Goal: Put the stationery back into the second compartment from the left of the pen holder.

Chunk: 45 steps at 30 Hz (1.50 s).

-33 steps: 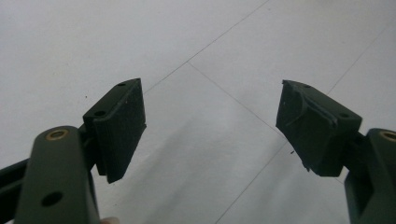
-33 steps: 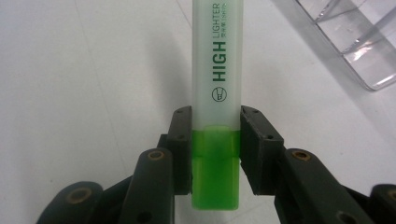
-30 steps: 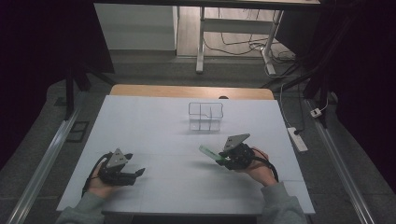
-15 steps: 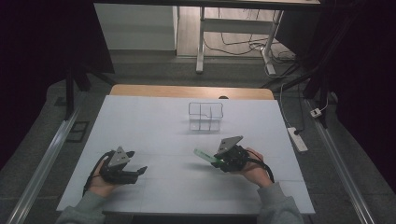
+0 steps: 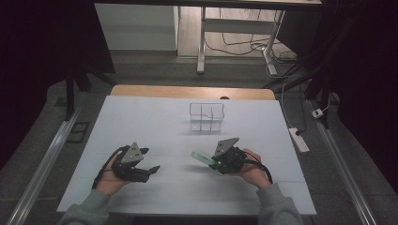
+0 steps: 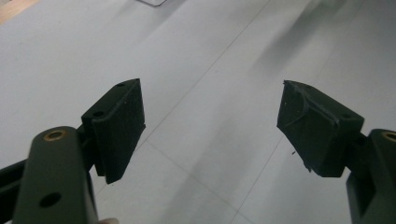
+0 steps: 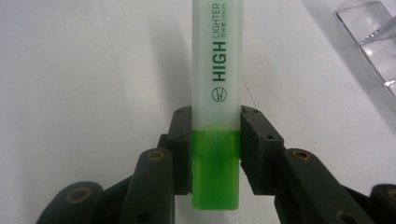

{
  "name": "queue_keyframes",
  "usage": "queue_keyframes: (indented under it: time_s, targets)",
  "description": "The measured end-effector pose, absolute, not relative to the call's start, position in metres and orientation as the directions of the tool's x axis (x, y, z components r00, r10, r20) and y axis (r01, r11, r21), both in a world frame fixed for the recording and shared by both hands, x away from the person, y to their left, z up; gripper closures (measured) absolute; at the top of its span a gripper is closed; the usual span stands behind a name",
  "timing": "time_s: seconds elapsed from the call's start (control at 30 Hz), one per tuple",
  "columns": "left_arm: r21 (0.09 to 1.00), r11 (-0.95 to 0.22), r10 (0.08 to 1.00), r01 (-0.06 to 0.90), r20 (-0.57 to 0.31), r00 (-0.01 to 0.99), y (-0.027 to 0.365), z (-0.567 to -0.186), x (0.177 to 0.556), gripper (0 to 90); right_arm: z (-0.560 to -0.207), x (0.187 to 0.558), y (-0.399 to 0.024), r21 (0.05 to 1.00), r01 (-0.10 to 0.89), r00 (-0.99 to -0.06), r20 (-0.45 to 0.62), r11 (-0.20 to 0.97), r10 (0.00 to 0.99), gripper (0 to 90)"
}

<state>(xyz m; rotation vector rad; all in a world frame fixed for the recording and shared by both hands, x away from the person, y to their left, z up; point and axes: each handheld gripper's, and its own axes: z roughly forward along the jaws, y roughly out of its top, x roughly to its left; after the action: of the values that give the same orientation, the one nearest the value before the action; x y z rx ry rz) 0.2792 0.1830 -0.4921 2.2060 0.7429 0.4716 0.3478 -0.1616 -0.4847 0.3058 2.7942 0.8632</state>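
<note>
Now the right gripper (image 7: 215, 140) has its fingers clamped on the green highlighter (image 7: 216, 93), low and right of centre over the tabletop (image 5: 155, 122) in the high view. At lower left, the left gripper (image 6: 210, 126) keeps its fingers wide apart, holding nothing.

This looks like a lab or test room set up for recording, not a home. A plain white desk (image 5: 155, 122) with a wooden edge stands on a grey floor, lit from above while the surroundings fall into darkness. Dark curtains or screens close off both sides. Behind the desk stand a white cabinet (image 5: 136, 26) and the white legs of another table (image 5: 202, 42), with loose cables (image 5: 234, 47) beneath. A white power strip (image 5: 299, 139) lies on the floor to the right, and a metal rail (image 5: 47, 164) runs along the left.
</note>
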Motion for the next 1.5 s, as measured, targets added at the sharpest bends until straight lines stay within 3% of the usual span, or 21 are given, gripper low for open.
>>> queue_keyframes:
  time_s: [0.97, 1.5]
  targets:
    - [0.662, -0.72, 0.438, 0.208, 0.2, 0.877, 0.117, -0.47, 0.298, 23.3, -0.487, 0.341, -0.132, 0.53, 0.076, -0.98, -0.118, 0.845, 0.162, 66.5]
    - [0.626, -0.764, 0.355, 0.157, 0.203, 0.913, 0.09, -0.471, 0.307, 28.0, -0.488, 0.338, -0.123, 0.521, 0.059, -0.987, -0.095, 0.851, 0.127, 66.5]
